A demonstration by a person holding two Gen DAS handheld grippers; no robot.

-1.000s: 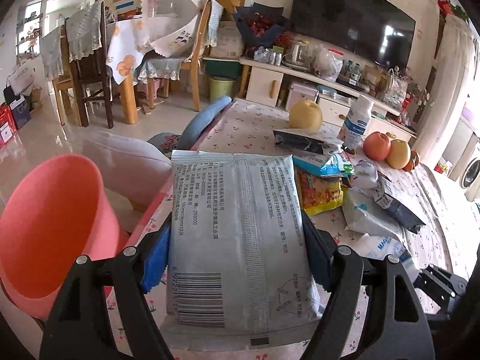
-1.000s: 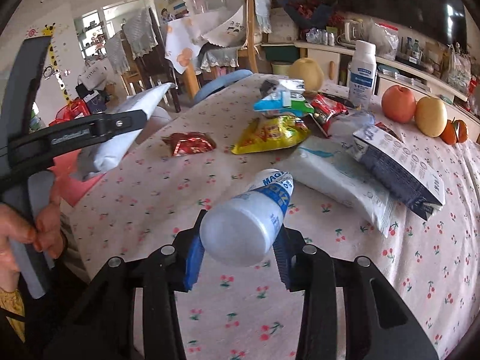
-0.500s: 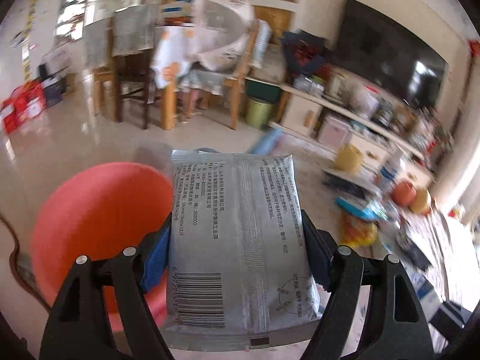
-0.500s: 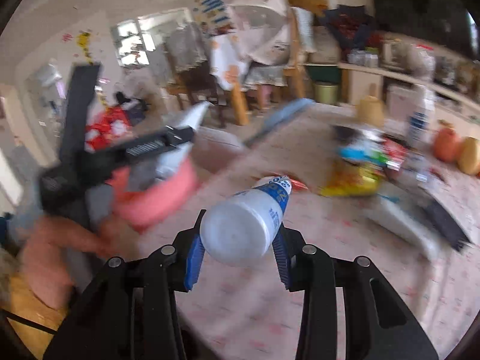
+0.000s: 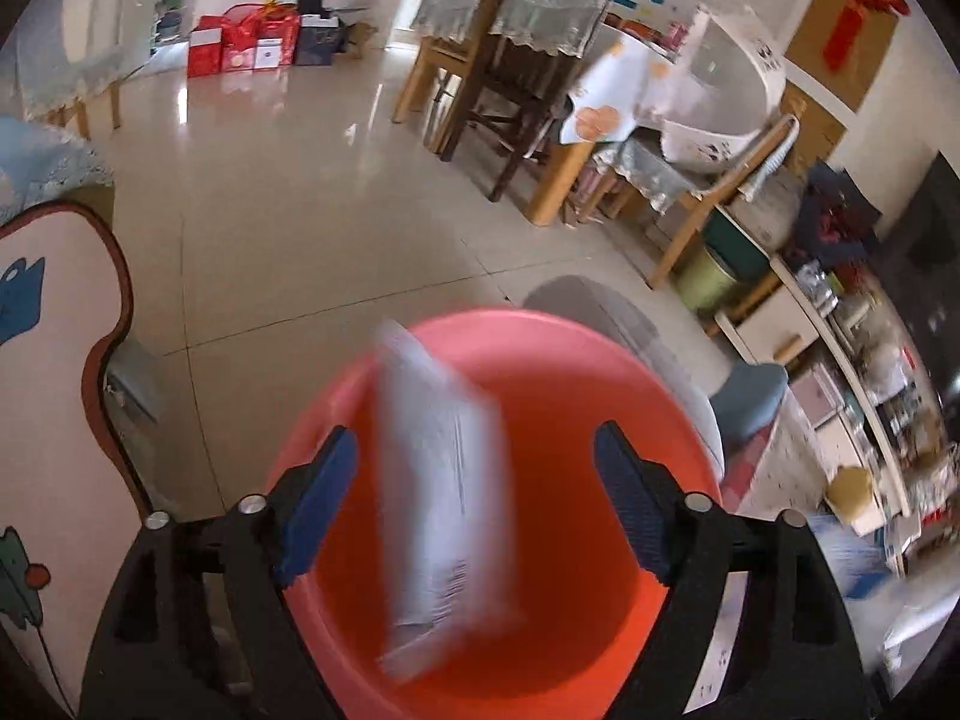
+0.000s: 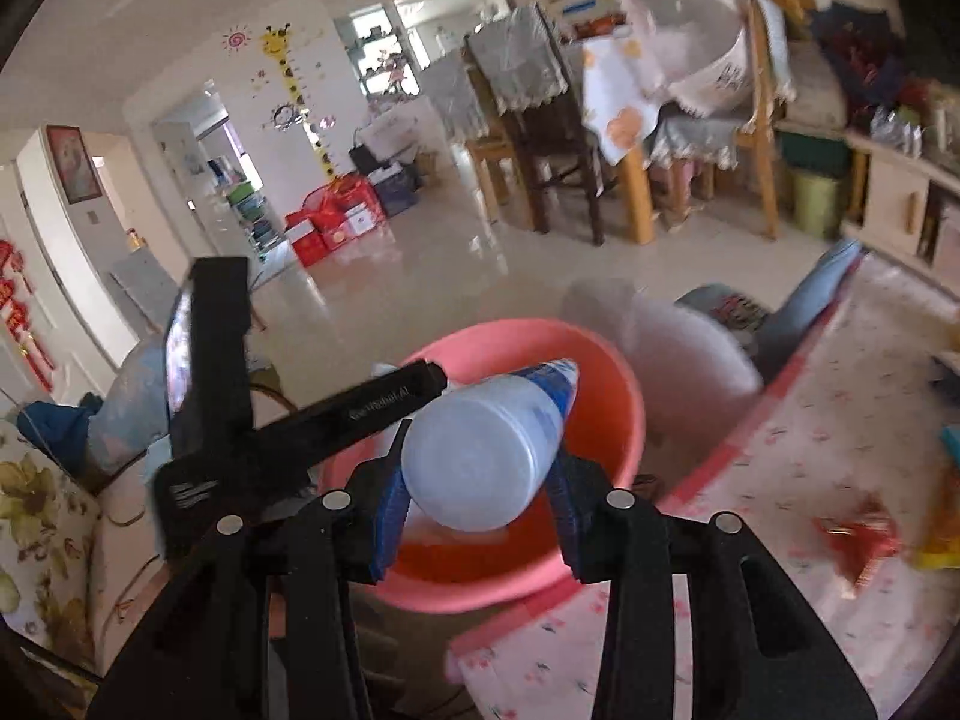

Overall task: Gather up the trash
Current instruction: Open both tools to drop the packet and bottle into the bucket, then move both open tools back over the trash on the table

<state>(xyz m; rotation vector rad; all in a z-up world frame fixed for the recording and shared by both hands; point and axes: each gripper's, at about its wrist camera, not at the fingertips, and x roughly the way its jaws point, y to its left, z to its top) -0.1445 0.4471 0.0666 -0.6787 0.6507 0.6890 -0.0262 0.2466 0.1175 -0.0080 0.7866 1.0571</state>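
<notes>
My left gripper (image 5: 474,480) is open above the pink-red bucket (image 5: 600,360). The grey-white packet (image 5: 444,498) is blurred between the open jaws, falling into the bucket. My right gripper (image 6: 474,474) is shut on a white plastic bottle (image 6: 480,450) with a blue label and holds it over the near rim of the bucket (image 6: 606,372). The left gripper's black body (image 6: 312,420) shows in the right wrist view, over the bucket's left side.
The table with the cherry-print cloth (image 6: 780,480) lies to the right, with a red wrapper (image 6: 858,540) on it. A grey-pink stool (image 6: 660,336) and a blue chair back (image 6: 810,294) stand behind the bucket. Wooden chairs (image 5: 516,90) stand across the tiled floor.
Both grippers swung left from the table to the bucket. My left gripper opened and let go of the packet, which now drops into the bucket. The right gripper still holds the bottle.
</notes>
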